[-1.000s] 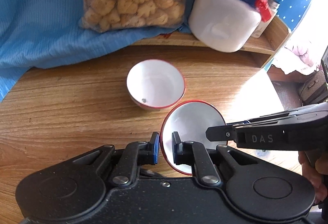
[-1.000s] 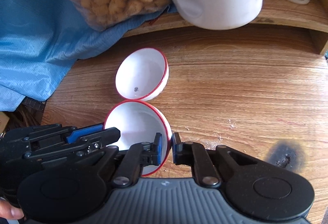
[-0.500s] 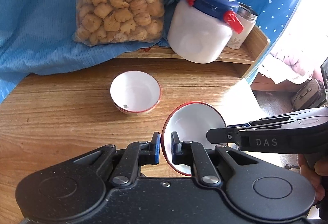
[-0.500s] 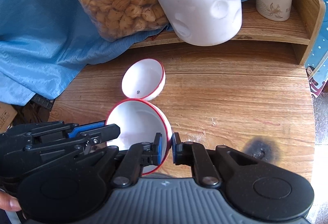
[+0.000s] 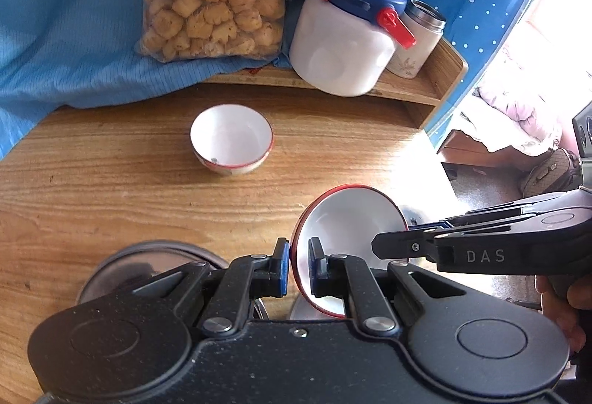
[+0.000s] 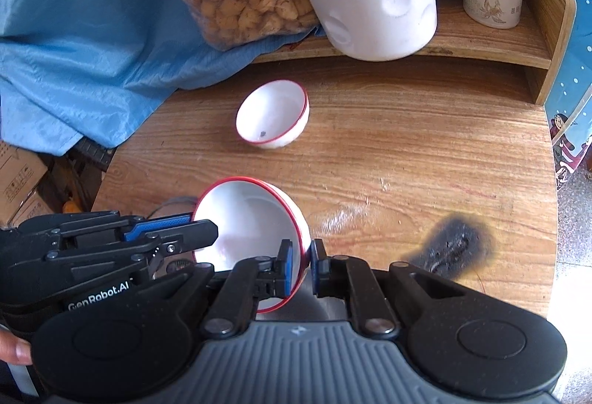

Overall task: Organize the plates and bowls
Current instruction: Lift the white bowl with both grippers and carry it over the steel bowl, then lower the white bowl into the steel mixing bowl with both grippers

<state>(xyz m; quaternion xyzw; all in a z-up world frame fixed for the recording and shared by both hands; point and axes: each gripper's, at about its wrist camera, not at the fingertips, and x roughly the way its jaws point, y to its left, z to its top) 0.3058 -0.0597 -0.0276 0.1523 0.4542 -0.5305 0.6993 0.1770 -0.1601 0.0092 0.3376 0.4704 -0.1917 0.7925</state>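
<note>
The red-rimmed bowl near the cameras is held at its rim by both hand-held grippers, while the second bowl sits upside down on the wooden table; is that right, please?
Not quite: the second bowl sits upright, its white inside showing in the right wrist view. The rest holds: the left hand-held gripper and the right hand-held gripper both clamp the rim of the red-rimmed bowl, above the wooden table.

Both claws have lifted the held bowl (image 5: 347,219) away from the second bowl (image 5: 231,139).
</note>
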